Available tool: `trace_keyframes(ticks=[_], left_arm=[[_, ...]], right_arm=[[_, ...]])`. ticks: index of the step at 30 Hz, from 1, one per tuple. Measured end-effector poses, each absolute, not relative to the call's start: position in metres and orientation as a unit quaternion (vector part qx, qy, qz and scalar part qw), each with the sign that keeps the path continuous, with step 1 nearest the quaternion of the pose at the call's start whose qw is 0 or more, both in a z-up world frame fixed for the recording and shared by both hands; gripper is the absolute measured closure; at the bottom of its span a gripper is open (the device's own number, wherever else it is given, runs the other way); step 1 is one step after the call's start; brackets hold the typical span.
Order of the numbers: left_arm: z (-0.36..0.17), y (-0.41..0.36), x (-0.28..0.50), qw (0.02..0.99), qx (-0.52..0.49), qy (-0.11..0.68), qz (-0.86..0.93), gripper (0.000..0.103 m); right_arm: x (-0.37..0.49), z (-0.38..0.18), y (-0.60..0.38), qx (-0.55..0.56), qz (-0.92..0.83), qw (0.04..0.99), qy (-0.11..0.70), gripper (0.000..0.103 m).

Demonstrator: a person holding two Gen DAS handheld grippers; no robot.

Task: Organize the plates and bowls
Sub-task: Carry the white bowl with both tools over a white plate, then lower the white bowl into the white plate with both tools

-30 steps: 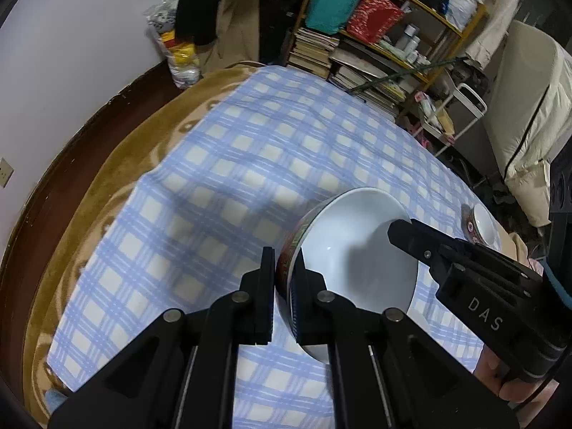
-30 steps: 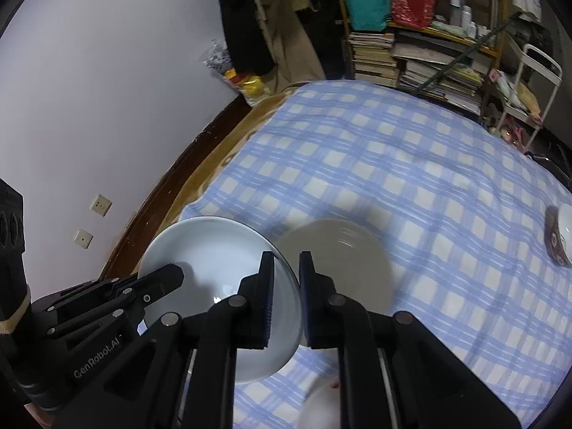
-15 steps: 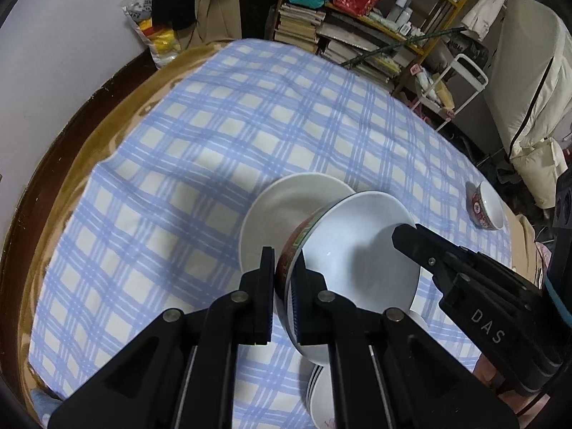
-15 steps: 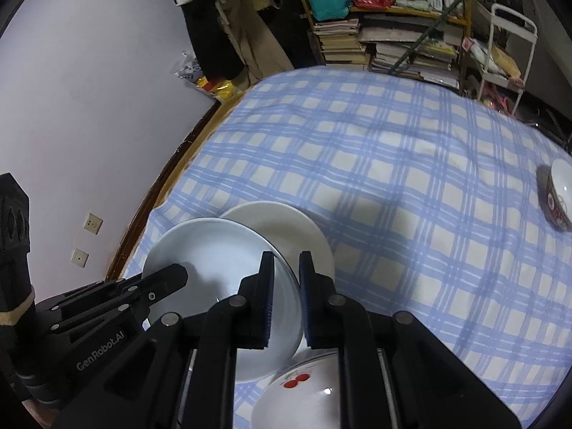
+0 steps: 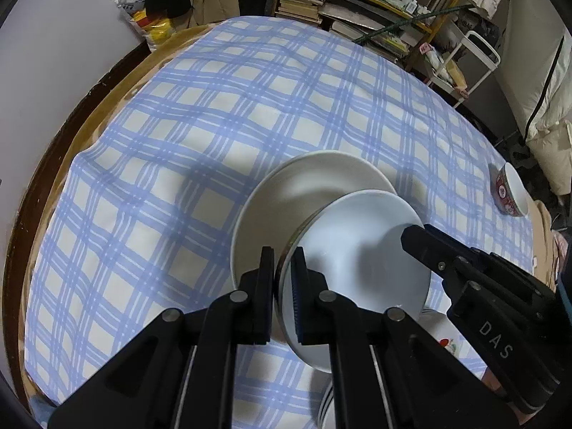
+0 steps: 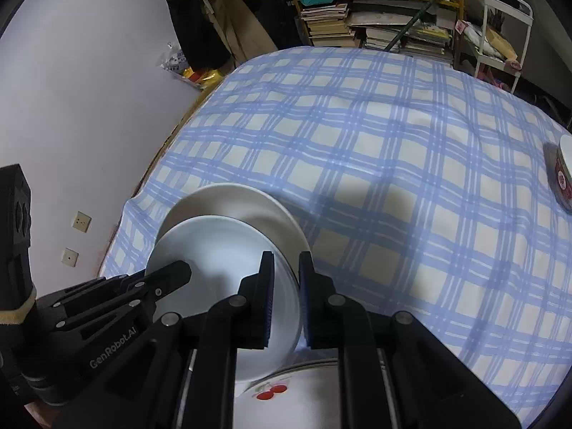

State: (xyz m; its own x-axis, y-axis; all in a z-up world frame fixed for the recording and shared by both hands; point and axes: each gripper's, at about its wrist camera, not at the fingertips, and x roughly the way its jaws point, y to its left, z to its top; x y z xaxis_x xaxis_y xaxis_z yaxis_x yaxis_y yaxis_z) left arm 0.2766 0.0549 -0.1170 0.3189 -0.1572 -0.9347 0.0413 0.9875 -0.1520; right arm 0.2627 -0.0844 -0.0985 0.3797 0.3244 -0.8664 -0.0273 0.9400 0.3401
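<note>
A: Item one, left gripper (image 5: 282,286)?
B: Its jaws are pinching the near-left rim of the large white bowl (image 5: 361,261), one pad outside against the patterned wall, one inside.

A: Item two, right gripper (image 6: 286,286)?
B: It is clamping the opposite rim of the same large white bowl (image 6: 221,268), pads pressed on either side of the wall. In the left wrist view the right gripper (image 5: 414,237) is reaching over the bowl's right edge.

A: Bowl position?
B: It is hanging between both grippers, tilted, over the near part of a white plate (image 5: 296,207). Whether it is touching the plate, I cannot tell.

A: Plate?
B: The white plate (image 6: 246,207) is lying flat on the blue checked cloth (image 5: 214,125), partly covered by the bowl.

A: Items nearer the cameras?
B: A white dish with a red fruit print (image 6: 279,389) is showing below the bowl, mostly hidden by the fingers.

A: Outlying items?
B: A small red-patterned bowl (image 5: 511,189) is sitting well apart at the cloth's far right edge. Beyond the cloth, shelves of stacked books (image 6: 357,25) are standing against the back of the room.
</note>
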Motion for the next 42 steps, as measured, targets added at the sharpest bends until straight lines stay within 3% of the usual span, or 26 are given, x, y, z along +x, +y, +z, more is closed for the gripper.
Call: trace_keyframes(ticks=[21, 42], left_arm=[[-0.129, 0.055, 0.283, 0.808, -0.035, 0.585, -0.061, 0.094], [-0.082, 0.065, 0.27, 0.831, -0.024, 0.554, -0.038, 0.091]], right_arm=[[0.266, -0.112, -0.087, 0.159, 0.118, 0.814, 0.546, 0.088], [0.258, -0.092, -0.105, 0.184, 0.109, 0.817, 0.536, 0.088]])
